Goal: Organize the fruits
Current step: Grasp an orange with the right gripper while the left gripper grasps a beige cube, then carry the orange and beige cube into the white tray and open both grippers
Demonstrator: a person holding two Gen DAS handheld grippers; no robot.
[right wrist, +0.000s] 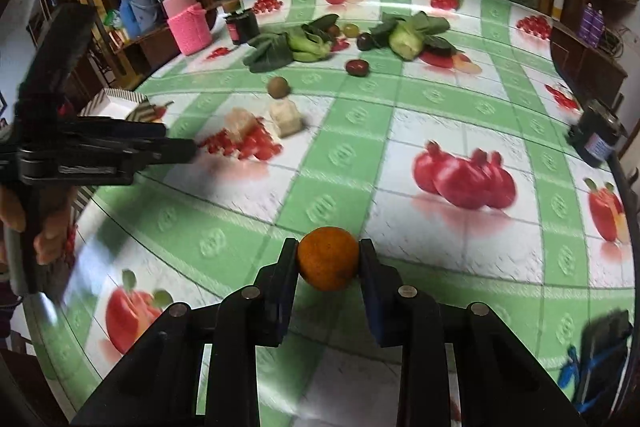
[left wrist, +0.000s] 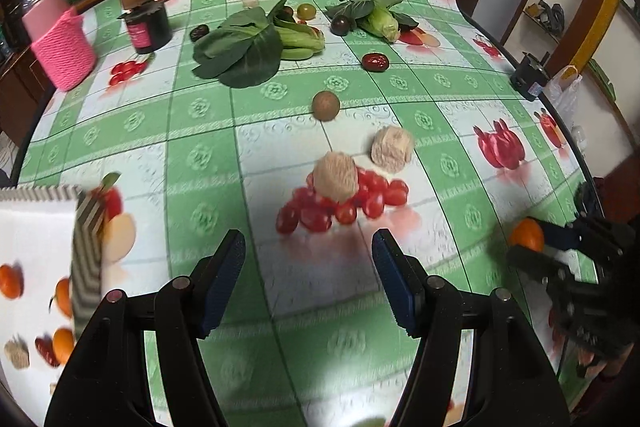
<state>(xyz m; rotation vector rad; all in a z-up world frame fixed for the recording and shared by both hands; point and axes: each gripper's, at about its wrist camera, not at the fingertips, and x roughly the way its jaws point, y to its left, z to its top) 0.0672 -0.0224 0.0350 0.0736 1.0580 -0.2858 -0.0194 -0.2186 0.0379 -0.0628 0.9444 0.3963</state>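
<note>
**Orange gripped on the right, box waiting on the left**

The right gripper (right wrist: 329, 259) is seen low and centre in the right wrist view, its two pads pressed against the sides of a small orange (right wrist: 328, 258); the jaws are narrowed to the width of the fruit and nothing else is held. In the left wrist view the same fruit appears at the right edge, pinched at the tips of that gripper. Whether the orange is lifted clear of the tablecloth (right wrist: 420, 107) cannot be told.

The left gripper (left wrist: 308, 273) is held about half open at the bottom of its own view, with nothing between its pads; only the printed cloth is seen there.

A white box with a striped rim (left wrist: 86, 223) lies at the lower left of the left wrist view, and several oranges and a reddish fruit are seen inside it. It is judged to be the collecting place.

For the step in hand, the grip is best kept centred on the widest part of the fruit, since a round, smooth skin can roll out of flat pads. The carry towards the box is best made level and unhurried, with the striped rim cleared before lowering. Two pale lumps (left wrist: 335, 177), a brown round fruit (left wrist: 326, 105) and a dark red fruit (left wrist: 375, 61) remain on the cloth in the middle of that view, well apart from the box.
</note>
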